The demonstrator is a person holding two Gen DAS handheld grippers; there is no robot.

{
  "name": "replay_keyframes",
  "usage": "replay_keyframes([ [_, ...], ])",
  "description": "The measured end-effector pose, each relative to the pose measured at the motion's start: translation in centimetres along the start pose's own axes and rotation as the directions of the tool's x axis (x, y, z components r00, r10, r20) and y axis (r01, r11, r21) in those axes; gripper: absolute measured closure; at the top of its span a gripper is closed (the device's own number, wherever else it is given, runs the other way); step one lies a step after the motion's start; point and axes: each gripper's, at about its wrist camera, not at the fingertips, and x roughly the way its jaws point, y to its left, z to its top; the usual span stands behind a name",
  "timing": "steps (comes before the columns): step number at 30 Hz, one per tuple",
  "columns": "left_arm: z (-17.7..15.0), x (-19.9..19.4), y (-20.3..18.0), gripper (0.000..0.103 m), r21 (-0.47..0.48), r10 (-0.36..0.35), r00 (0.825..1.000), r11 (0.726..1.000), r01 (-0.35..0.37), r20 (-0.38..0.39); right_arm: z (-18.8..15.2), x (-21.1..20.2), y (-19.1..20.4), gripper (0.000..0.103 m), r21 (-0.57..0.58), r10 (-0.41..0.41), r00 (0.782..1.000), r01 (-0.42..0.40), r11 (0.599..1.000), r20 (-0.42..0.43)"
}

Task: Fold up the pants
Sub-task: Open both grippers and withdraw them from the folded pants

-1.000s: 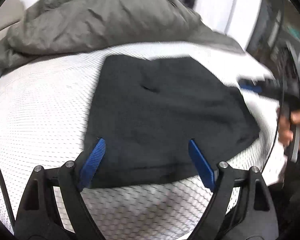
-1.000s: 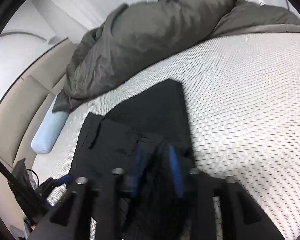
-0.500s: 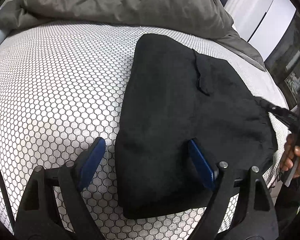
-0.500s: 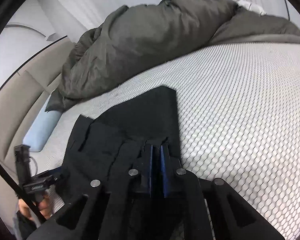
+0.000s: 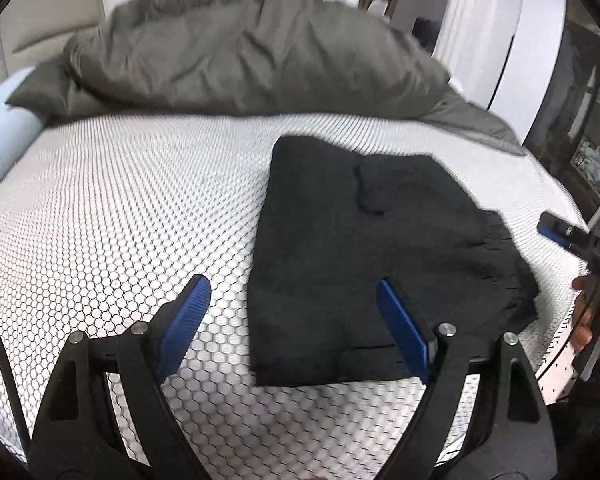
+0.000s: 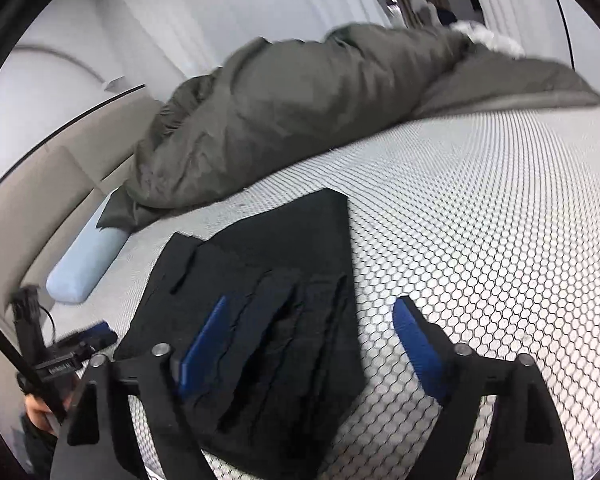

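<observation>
Pants [image 5: 364, 264] folded flat on mattress [image 5: 112, 216]; both grippers' fingers spread, right opening, empty. Waistband pleats only in right view.

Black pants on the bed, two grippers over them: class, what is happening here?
A person with a gripper in each hand is folding the black pants, which lie in a flat folded bundle on the honeycomb-patterned mattress. The right gripper is opening and its pads are clear of the cloth; the left gripper is opening too, with nothing held. A grey duvet is heaped at the far side.
</observation>
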Motion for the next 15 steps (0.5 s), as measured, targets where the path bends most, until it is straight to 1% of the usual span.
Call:
replay_keyframes([
  [1,-0.2,-0.7,-0.3,0.017,0.008,0.002,1.0,1.0,-0.003,0.027,-0.6,-0.6,0.5,0.012,-0.014,0.001,1.0,0.0,1.0,0.025],
  [2,-0.5,-1.3,-0.9,0.014,0.017,0.025,0.997,1.0,-0.026,0.066,-1.1,-1.1,1.0,0.005,-0.025,0.0,0.999,0.001,1.0,0.044],
  [3,-0.2,-1.7,-1.5,0.009,0.026,0.039,0.996,0.999,-0.041,0.083,-1.7,-1.5,1.5,0.0,-0.033,-0.004,0.998,0.006,0.999,0.058],
  [5,-0.6,-2.4,-2.2,0.001,0.069,0.043,0.992,0.996,-0.051,0.121,-3.0,-2.4,2.3,0.0,-0.062,0.002,0.996,0.004,0.998,0.094],
  [9,-1.5,-3.6,-4.4,0.001,0.097,0.027,0.987,0.994,-0.043,0.157,-5.2,-3.8,4.0,0.0,-0.11,-0.007,0.992,0.021,0.994,0.128],
  [13,-2.2,-4.3,-5.6,0.001,0.091,0.014,0.981,0.995,-0.032,0.195,-6.9,-5.4,5.3,0.0,-0.133,0.019,0.984,0.006,0.991,0.18],
  [15,-2.8,-4.9,-6.2,0.001,0.096,0.002,0.978,0.995,-0.023,0.21,-7.5,-6.4,6.0,0.0,-0.149,0.028,0.975,0.005,0.989,0.219],
])
